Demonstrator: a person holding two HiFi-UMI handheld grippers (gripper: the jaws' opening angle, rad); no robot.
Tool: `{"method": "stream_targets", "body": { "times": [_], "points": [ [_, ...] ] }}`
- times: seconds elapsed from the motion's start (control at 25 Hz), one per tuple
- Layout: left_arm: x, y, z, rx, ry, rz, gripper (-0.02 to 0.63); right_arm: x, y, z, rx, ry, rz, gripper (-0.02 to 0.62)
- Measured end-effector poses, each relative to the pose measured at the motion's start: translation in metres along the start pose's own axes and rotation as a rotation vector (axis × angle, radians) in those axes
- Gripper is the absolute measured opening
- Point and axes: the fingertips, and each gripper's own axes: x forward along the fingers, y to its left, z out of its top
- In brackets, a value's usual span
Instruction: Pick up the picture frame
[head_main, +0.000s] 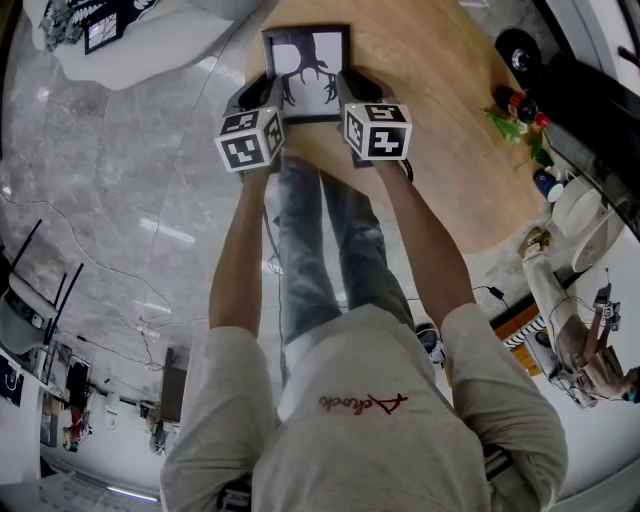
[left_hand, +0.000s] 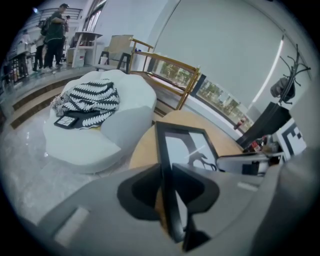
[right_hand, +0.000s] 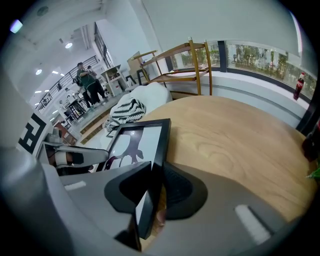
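A black picture frame (head_main: 306, 60) with a dark antler-like print lies on the round wooden table (head_main: 430, 120), near its left rim. My left gripper (head_main: 268, 90) is on the frame's left side and my right gripper (head_main: 350, 90) on its right side. In the left gripper view the frame's side bar (left_hand: 165, 150) runs between the jaws of the left gripper (left_hand: 167, 182), and both pads press on it. In the right gripper view the right gripper (right_hand: 159, 182) is shut the same way on the frame's (right_hand: 137, 142) right bar. The frame's near end is hidden by the grippers.
A white beanbag seat (left_hand: 100, 125) with a striped cloth (left_hand: 92, 97) stands left of the table. Bottles and small items (head_main: 520, 105) sit at the table's right rim. A wooden rack (right_hand: 185, 62) stands by the window. People (left_hand: 55, 30) stand far off.
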Motion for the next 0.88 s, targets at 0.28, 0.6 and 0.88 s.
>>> {"method": "stream_targets", "body": {
  "times": [0.28,0.6,0.88],
  "points": [
    [-0.023,-0.007,0.017,0.011,-0.038,0.007,0.072,-0.017,0.01,0.018,-0.019,-0.033,0.001,0.078],
    [-0.071,-0.027,0.058,0.04,-0.117,0.012,0.074,-0.06,0.031,0.058,-0.051,-0.11,0.001,0.077],
    [-0.125,-0.05,0.107,0.071,-0.202,0.002,0.074,-0.112,0.054,0.11,-0.092,-0.197,0.002,0.077]
  ]
}}
